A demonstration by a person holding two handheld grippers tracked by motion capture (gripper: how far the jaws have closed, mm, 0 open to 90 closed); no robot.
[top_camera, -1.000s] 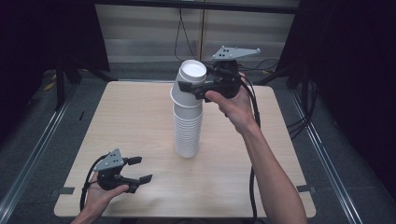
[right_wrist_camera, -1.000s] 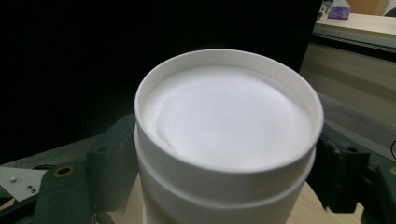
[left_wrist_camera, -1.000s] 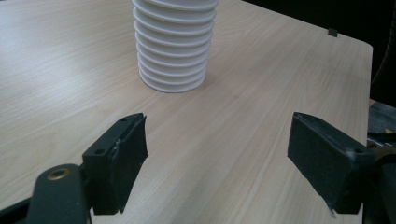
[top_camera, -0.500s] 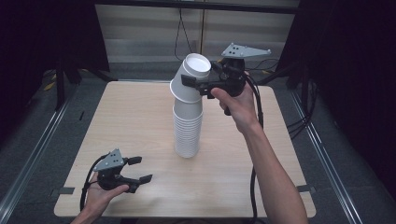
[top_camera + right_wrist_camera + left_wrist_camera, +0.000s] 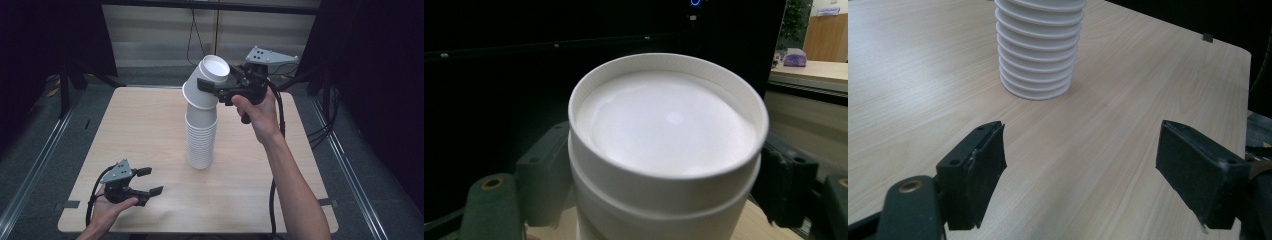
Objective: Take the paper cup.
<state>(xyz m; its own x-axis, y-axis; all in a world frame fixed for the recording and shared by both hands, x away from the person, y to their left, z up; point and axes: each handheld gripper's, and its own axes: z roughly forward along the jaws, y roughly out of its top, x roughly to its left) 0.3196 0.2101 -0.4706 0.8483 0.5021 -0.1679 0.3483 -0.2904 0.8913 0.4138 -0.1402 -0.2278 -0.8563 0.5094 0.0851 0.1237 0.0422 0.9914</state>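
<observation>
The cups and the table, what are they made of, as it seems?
The cups look like white paper, matte, with rolled rims that show as thin ridges down the stack; thin plastic cannot be excluded. The table looks like pale wood or a wood-pattern laminate: fine grain lines and a soft sheen show in the left gripper view.

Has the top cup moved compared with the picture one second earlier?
Yes. The top cup, clamped by the right gripper, has tilted up and rightward off the stack, which stays put.

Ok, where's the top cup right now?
High view, upper centre: the top cup tilts off the cup stack, clamped in the right gripper.
</observation>
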